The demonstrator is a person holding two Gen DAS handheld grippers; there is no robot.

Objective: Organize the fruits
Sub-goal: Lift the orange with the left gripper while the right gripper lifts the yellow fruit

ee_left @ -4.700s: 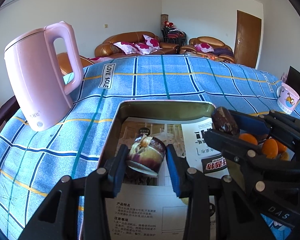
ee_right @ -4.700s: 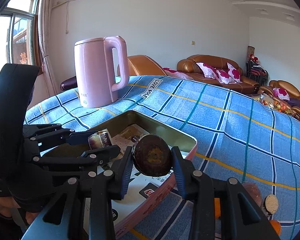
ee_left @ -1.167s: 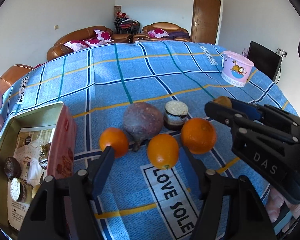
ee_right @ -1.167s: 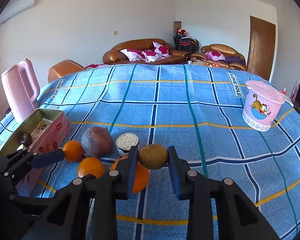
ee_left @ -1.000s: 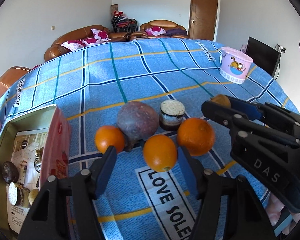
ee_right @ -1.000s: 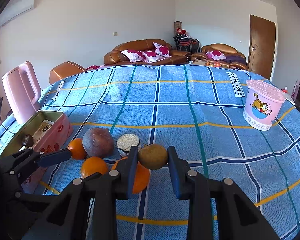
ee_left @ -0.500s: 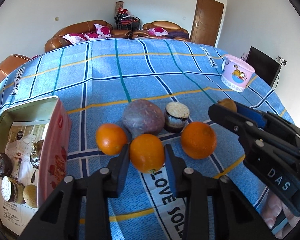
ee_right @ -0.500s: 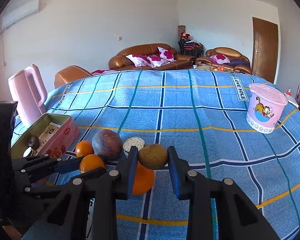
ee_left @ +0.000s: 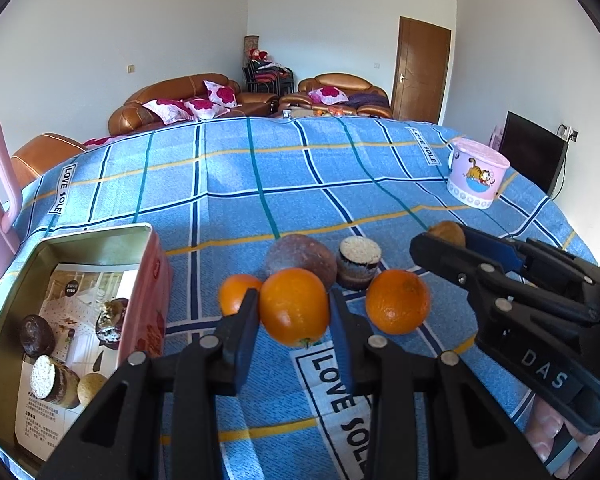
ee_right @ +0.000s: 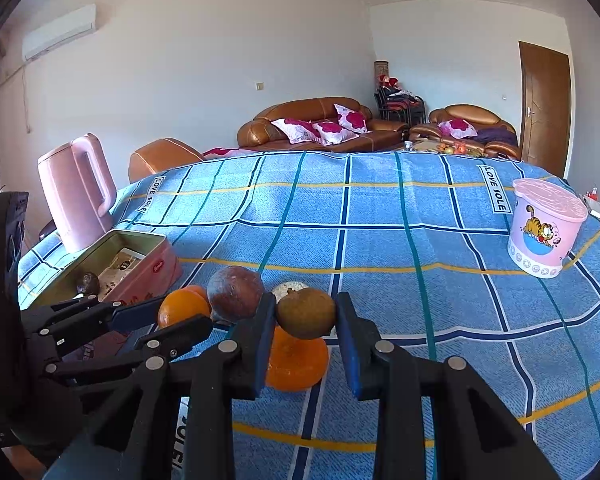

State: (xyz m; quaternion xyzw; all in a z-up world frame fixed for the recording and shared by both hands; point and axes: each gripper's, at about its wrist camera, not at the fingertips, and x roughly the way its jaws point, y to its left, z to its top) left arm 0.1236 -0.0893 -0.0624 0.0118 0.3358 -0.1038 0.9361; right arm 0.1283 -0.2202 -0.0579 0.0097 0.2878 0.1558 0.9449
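Observation:
My left gripper (ee_left: 294,312) is shut on an orange (ee_left: 294,306), held just above the blue cloth. My right gripper (ee_right: 306,320) is shut on a brown round fruit (ee_right: 306,312), also visible in the left wrist view (ee_left: 446,233). On the cloth lie a small orange (ee_left: 234,294), a larger orange (ee_left: 398,300), a purple-brown fruit (ee_left: 300,254) and a cut fruit half (ee_left: 359,258). The pink tin (ee_left: 156,280) at the left holds several dark fruits (ee_left: 36,336).
A pink kettle (ee_right: 78,192) stands behind the tin at the table's left edge. A pink cartoon cup (ee_right: 546,228) stands at the right. The table (ee_right: 380,208) is covered in blue checked cloth. Sofas and a door are beyond.
My left gripper, open around the orange a second ago, has closed on it and lifted it slightly. My right gripper still holds the brown fruit and has risen a little.

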